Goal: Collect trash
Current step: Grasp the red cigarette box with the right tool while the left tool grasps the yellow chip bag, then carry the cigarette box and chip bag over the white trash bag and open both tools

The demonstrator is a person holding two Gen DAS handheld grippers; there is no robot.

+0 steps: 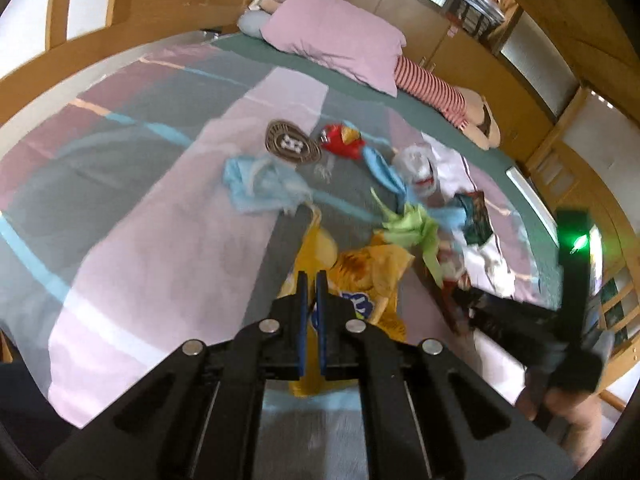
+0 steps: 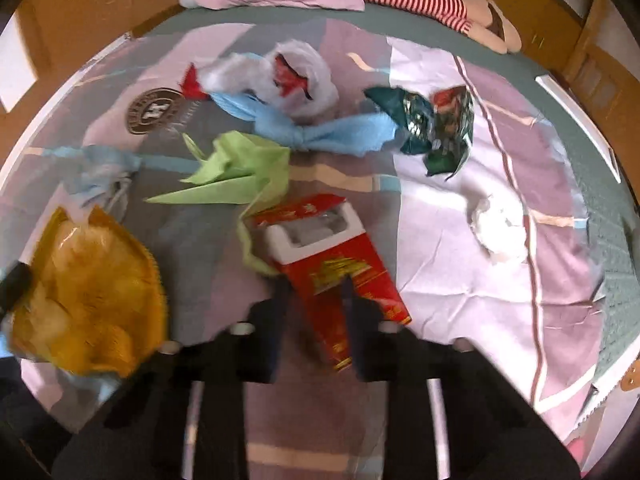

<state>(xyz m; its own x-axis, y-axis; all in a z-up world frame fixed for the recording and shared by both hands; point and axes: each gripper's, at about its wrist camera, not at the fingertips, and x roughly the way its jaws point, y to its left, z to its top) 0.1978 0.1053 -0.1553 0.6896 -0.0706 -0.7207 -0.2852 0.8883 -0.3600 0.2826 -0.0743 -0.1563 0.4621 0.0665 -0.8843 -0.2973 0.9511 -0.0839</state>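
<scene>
Red box [image 2: 336, 268] lies lengthwise, open end away, between the spread right gripper [image 2: 316, 292] fingers. Left gripper [image 1: 311, 292] pinches the yellow bag [image 1: 360, 280], pointing forward over the bed [image 1: 160, 220].

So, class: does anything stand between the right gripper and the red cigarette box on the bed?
Nothing visible does. The right gripper is open, one finger on each side of the red cigarette box. The green paper only touches the box's far left corner, beyond the fingers.

The black right gripper [image 2: 316, 312] is blurring, its fingers [image 2: 280, 320] covering the red-and-white cardboard packet's [image 2: 340, 256] near end. The crinkled yellow plastic bag [image 2: 92, 292] is smearing.
</scene>
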